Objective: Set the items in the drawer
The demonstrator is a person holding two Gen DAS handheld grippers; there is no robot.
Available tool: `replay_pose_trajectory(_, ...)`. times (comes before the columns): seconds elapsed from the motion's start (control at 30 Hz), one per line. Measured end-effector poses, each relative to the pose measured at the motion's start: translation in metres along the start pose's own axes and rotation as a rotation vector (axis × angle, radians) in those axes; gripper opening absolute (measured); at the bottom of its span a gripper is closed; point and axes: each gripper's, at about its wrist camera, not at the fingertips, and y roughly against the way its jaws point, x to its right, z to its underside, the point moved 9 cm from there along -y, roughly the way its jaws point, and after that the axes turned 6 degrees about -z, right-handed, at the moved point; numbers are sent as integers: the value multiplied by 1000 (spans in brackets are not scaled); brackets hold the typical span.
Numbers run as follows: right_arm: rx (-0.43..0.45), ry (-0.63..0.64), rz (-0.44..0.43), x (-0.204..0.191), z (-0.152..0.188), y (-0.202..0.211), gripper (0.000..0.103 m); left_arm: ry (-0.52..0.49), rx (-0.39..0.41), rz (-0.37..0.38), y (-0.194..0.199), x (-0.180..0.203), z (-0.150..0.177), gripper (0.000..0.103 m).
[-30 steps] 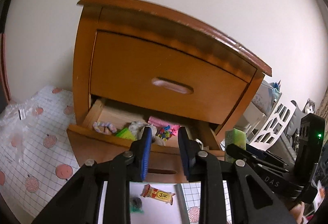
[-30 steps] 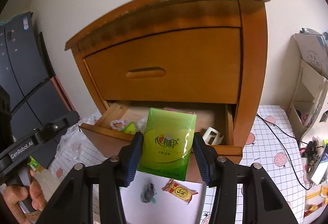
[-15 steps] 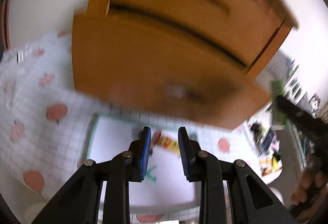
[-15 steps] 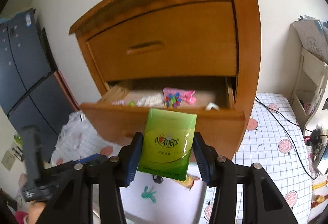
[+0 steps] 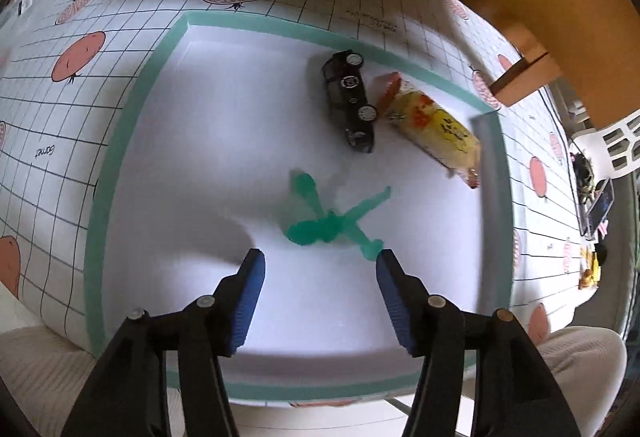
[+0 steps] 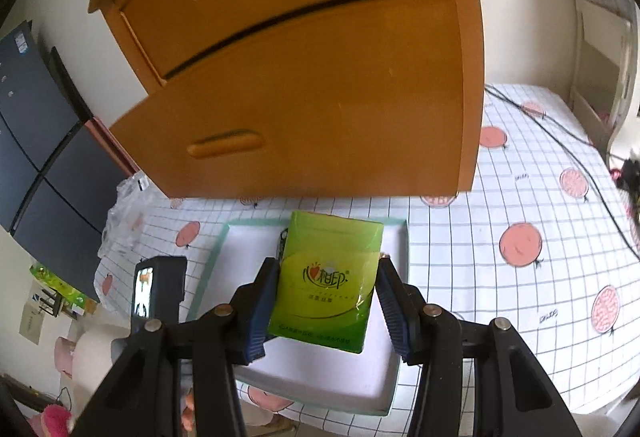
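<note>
My left gripper (image 5: 319, 261) points steeply down into a white tray (image 5: 132, 125) with a green rim; its jaws are opening and nothing is between them. Just beyond its fingertips lies a translucent green toy figure (image 5: 324, 225). Farther off sit a black toy car (image 5: 351, 101) and a yellow snack packet (image 5: 436, 129). My right gripper (image 6: 326, 287) is shut on a green tissue pack (image 6: 326, 285), held above the same tray (image 6: 394, 373). Behind stands the wooden nightstand, its lower drawer (image 6: 304, 117) pulled out; its inside is hidden from here.
A tablecloth with a grid and fruit print (image 6: 520, 221) covers the floor around the tray. A crumpled clear plastic bag (image 6: 124, 213) lies left of the drawer. A black cable (image 6: 560, 141) runs on the right. The left handset (image 6: 156, 289) shows at lower left.
The left gripper dropped from drawer height and tipped down over the tray, and its jaws widened. The right gripper sank with the tissue pack, so the drawer's inside is no longer seen.
</note>
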Motion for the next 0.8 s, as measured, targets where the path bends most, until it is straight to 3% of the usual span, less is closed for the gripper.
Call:
replay_pose_trajectory(0.6, -46, -35, -5, 12, 20, -18, 52, -85, 50, -70, -8, 10, -13, 68)
replay_pose_trajectory(0.63, -47, -37, -5, 12, 21, -18, 52, -88, 55, -74, -8, 9, -13, 67)
replay_pose_trajectory(0.7, -49, -41, -3, 13, 22, -19, 52, -109, 64, -87, -7, 8, -13, 51)
replay_pose_trajectory(0.8, -52, -45, -2, 13, 23, -18, 52, -80, 68, -99, -8, 7, -12, 51)
